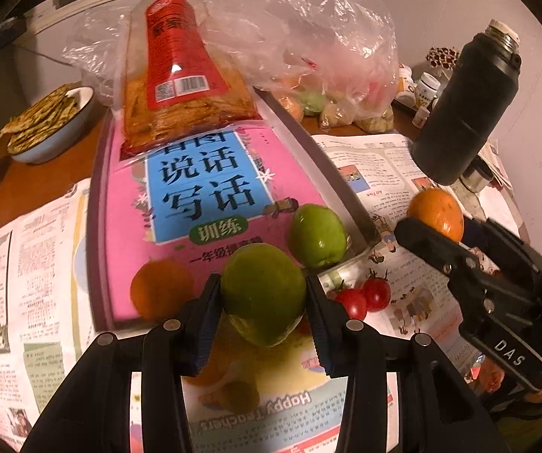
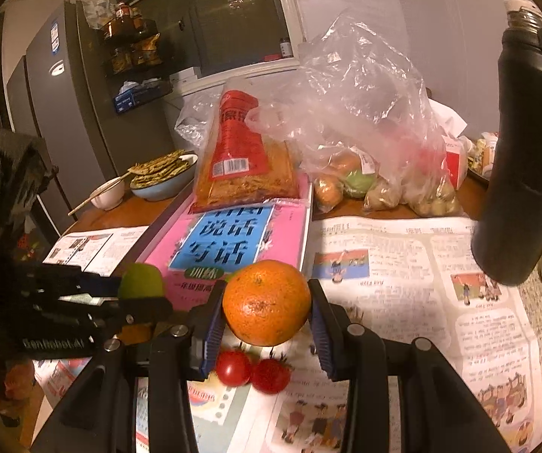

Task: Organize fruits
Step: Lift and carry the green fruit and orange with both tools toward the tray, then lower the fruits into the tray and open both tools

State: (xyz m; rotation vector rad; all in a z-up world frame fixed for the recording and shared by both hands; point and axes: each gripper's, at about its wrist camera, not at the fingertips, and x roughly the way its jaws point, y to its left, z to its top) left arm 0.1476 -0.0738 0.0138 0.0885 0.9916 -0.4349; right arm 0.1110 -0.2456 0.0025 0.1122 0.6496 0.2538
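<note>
Green fruit (image 1: pixel 263 294) in left jaws, orange (image 2: pixel 266 302) in right.

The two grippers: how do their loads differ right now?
The left gripper is clamped on a smooth green fruit; the right gripper is clamped on a dimpled orange. The green fruit looks egg-shaped, the orange rounder. The green fruit hangs at the near edge of the tray; the orange sits above the two tomatoes on the newspaper. Both are lifted, pinched between blue pads.
</note>
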